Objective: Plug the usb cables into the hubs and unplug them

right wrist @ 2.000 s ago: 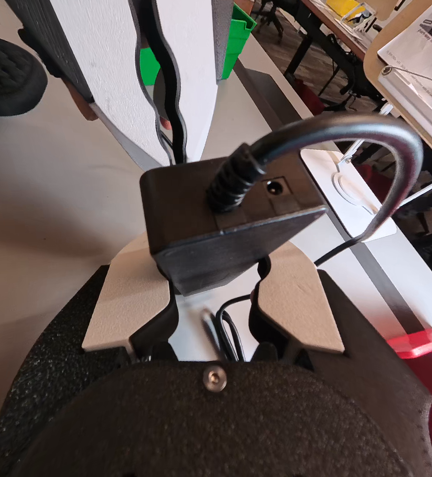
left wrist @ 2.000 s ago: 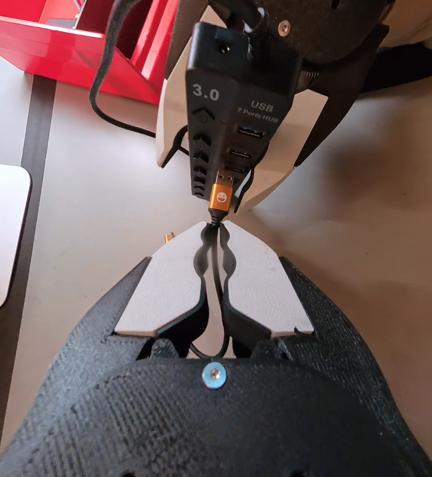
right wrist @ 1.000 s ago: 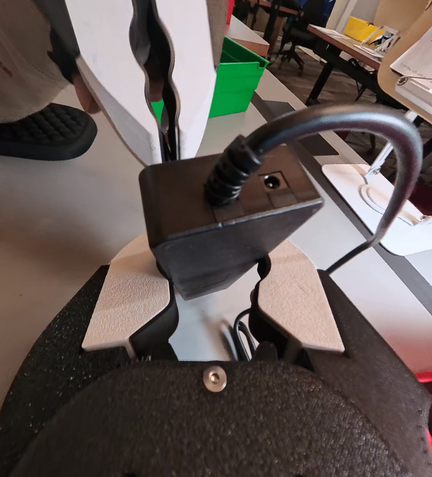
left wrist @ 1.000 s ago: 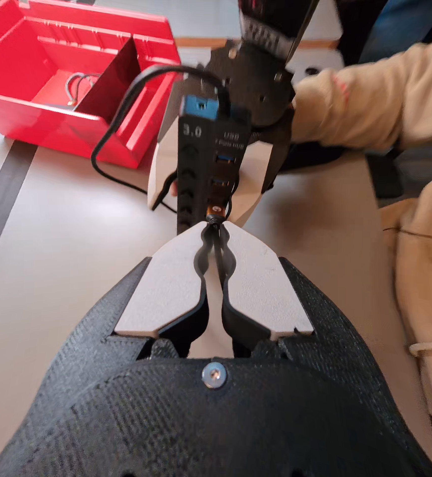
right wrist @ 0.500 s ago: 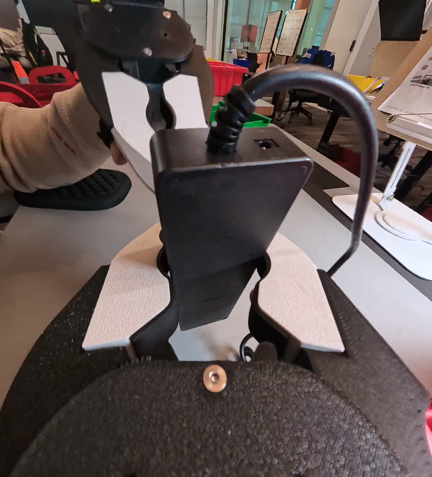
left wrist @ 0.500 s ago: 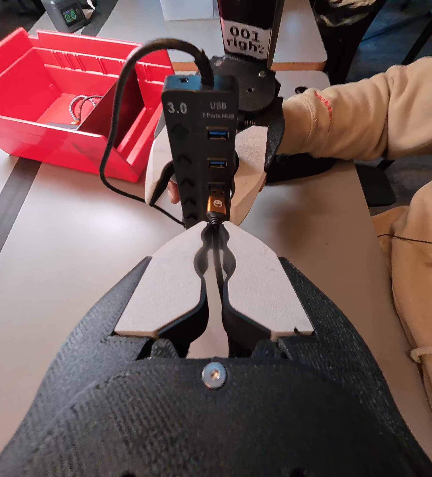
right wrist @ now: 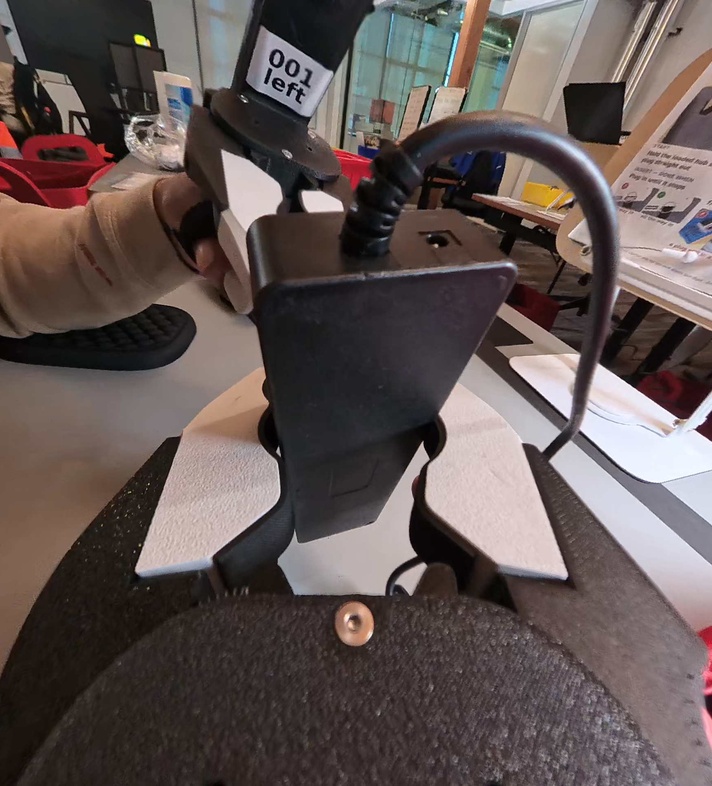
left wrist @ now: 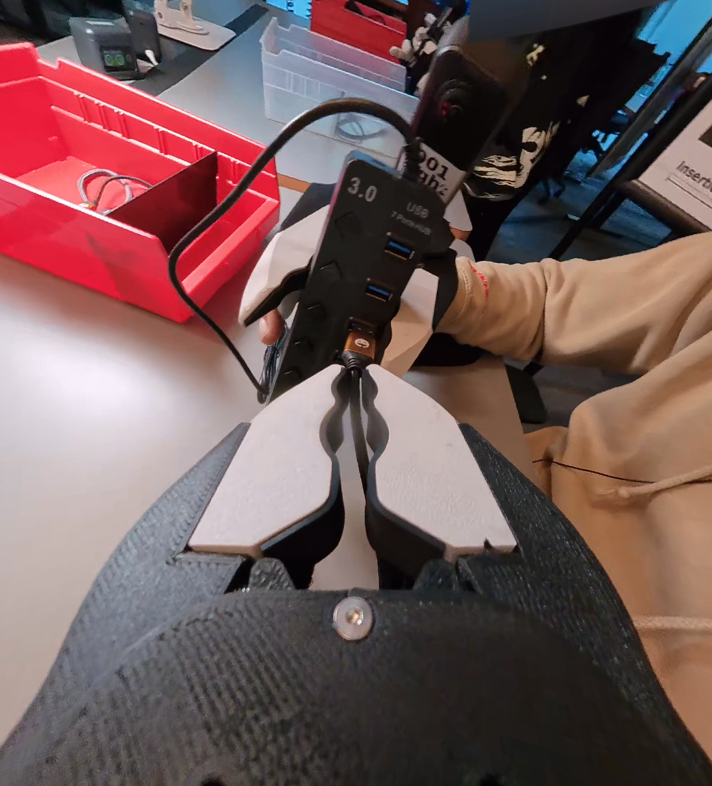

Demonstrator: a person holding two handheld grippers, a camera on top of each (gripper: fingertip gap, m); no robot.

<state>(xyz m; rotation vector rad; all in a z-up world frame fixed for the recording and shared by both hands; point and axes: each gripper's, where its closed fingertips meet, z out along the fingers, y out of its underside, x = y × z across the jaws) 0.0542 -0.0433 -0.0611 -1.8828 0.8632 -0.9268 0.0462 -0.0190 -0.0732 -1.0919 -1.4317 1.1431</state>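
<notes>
In the left wrist view, my left gripper (left wrist: 352, 373) is shut on the thin black cable (left wrist: 356, 425) just behind its orange USB plug (left wrist: 360, 345). The plug sits in the third port of the black USB hub (left wrist: 358, 238). The hub stands tilted above the table, and the right gripper's white fingers (left wrist: 269, 276) clamp its lower part. In the right wrist view, my right gripper (right wrist: 354, 408) is shut on the hub (right wrist: 371, 348), seen from its plain back. The left gripper's fingers (right wrist: 239, 200) show behind it. The hub hides the plug in this view.
The hub's own thick black lead (right wrist: 592, 238) arcs up and off to the side. A red bin (left wrist: 69, 140) with a coiled cable stands on the grey table (left wrist: 69, 404). There is a clear bin (left wrist: 324, 72) behind, a black padded rest (right wrist: 99, 340), a white stand base (right wrist: 626, 429), and a person's beige sleeves (left wrist: 579, 306).
The plug's metal tip, exposed in front of the port two seconds ago, is now inside the third port. Both grippers have lifted and tilted the hub more upright.
</notes>
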